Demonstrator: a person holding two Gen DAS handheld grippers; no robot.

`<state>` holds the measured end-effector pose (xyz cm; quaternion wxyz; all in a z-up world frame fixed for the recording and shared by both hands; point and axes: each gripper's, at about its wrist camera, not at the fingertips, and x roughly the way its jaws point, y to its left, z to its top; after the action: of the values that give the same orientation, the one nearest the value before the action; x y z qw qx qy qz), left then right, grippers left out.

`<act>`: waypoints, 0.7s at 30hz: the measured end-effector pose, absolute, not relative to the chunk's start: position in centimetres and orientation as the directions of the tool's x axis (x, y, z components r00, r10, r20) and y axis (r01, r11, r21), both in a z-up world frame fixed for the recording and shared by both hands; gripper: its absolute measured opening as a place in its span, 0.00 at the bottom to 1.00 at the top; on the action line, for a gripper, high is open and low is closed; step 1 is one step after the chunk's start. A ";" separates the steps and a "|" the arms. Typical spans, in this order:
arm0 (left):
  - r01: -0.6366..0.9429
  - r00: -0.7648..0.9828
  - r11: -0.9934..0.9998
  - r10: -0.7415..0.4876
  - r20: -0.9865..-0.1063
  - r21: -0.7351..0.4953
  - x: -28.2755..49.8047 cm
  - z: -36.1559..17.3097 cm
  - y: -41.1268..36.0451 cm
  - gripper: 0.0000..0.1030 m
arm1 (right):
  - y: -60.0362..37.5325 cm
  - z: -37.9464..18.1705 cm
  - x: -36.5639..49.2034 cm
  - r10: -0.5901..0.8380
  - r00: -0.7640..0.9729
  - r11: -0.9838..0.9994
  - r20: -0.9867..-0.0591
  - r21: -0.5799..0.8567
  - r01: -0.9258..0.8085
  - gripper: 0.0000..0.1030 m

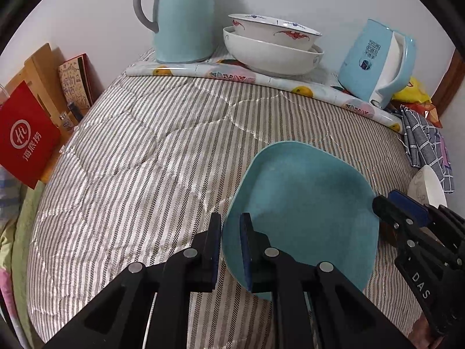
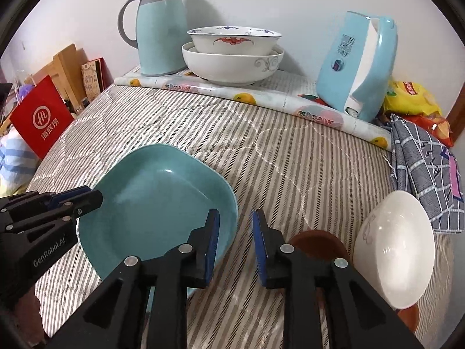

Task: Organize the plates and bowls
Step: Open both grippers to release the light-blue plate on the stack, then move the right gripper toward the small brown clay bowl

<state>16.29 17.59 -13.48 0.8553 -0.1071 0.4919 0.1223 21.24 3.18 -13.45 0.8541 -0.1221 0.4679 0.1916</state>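
A teal square plate (image 1: 305, 203) lies on the striped cloth; it also shows in the right wrist view (image 2: 157, 200). My left gripper (image 1: 231, 250) has its jaws on either side of the plate's near left rim, a small gap showing. My right gripper (image 2: 234, 244) is open, its left finger over the plate's right rim, the other on the cloth. A white bowl (image 2: 395, 247) lies tilted on a brown dish (image 2: 316, 244) to the right. Two stacked white bowls (image 2: 232, 55) stand at the back.
A teal thermos jug (image 2: 159, 29) and a blue kettle (image 2: 357, 64) flank the stacked bowls on a fruit-print mat (image 2: 261, 96). A checked cloth (image 2: 421, 168) and snack bags (image 2: 412, 99) lie at the right. A red bag (image 2: 40, 116) stands left.
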 end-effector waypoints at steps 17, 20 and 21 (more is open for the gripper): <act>-0.261 0.585 0.964 0.113 -0.803 -0.055 15.1 -8.5 12.4 0.28 | -7.6 -8.1 19.0 0.145 0.613 0.974 -0.777 0.005 -0.225 0.42; -0.229 0.597 0.971 0.084 -0.798 -0.070 15.1 -7.9 10.8 0.28 | -9.9 -7.6 18.5 0.135 0.629 0.981 -0.766 0.012 -0.196 0.42; -0.219 0.600 0.973 0.076 -0.797 -0.072 15.1 -7.7 10.1 0.28 | -10.8 -7.4 18.3 0.128 0.635 0.983 -0.762 0.012 -0.183 0.42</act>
<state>15.15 10.13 -7.71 0.8907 -0.0814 0.4396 0.0827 18.29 -10.75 -7.41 0.9036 -0.0330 0.4183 0.0859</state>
